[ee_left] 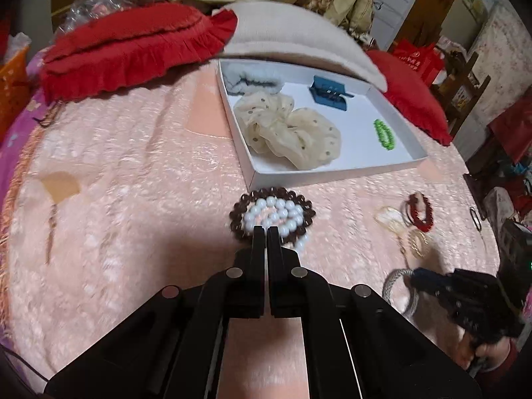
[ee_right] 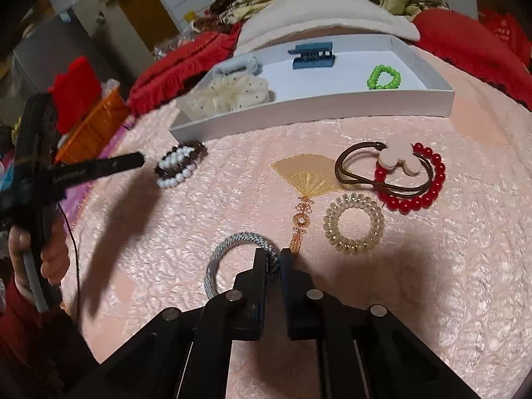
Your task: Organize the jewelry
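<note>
Pink bedspread (ee_right: 199, 219): right claw (ee_right: 273, 256) pinches grey hair-tie (ee_right: 229, 242).

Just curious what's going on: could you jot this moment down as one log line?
left gripper: shut at white-and-brown bead bracelets | right gripper: shut on grey braided hair tie | white box: partly filled

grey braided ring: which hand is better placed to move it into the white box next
Right. The right tool is already shut on the grey braided ring. The left tool is shut at the white and brown bead bracelets, away from the ring, short of the white box.
</note>
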`<state>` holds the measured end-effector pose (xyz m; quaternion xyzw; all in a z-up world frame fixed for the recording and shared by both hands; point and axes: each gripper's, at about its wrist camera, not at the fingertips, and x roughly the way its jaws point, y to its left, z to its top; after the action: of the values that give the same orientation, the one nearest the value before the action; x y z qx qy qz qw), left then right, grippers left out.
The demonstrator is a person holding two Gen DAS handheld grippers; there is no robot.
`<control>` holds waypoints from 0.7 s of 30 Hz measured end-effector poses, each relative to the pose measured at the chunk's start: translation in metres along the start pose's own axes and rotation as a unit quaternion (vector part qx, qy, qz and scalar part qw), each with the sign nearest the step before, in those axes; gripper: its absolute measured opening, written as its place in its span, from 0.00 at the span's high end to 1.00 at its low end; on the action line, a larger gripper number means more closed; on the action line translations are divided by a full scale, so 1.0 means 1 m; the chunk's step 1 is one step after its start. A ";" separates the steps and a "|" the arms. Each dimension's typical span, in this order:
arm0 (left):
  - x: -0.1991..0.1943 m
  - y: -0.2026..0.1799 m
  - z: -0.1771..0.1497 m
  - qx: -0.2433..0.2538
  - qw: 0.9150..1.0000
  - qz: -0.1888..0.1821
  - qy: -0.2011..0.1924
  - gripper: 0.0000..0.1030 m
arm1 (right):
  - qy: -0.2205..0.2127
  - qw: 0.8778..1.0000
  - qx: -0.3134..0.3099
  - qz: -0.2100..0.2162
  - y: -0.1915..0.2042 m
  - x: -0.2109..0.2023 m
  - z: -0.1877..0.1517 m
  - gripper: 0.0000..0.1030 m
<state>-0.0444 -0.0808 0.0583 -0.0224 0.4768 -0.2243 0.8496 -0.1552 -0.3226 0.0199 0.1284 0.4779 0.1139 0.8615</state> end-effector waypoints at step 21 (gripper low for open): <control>0.042 -0.002 0.005 0.000 0.999 0.037 0.026 0.92 | -0.004 0.999 0.014 0.031 -0.005 -0.004 -0.021 0.93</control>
<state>-0.0223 -0.1006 0.0281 0.0015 0.4990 -0.1933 0.8448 -0.1754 -0.3266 0.0108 0.1557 0.4715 0.1329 0.8578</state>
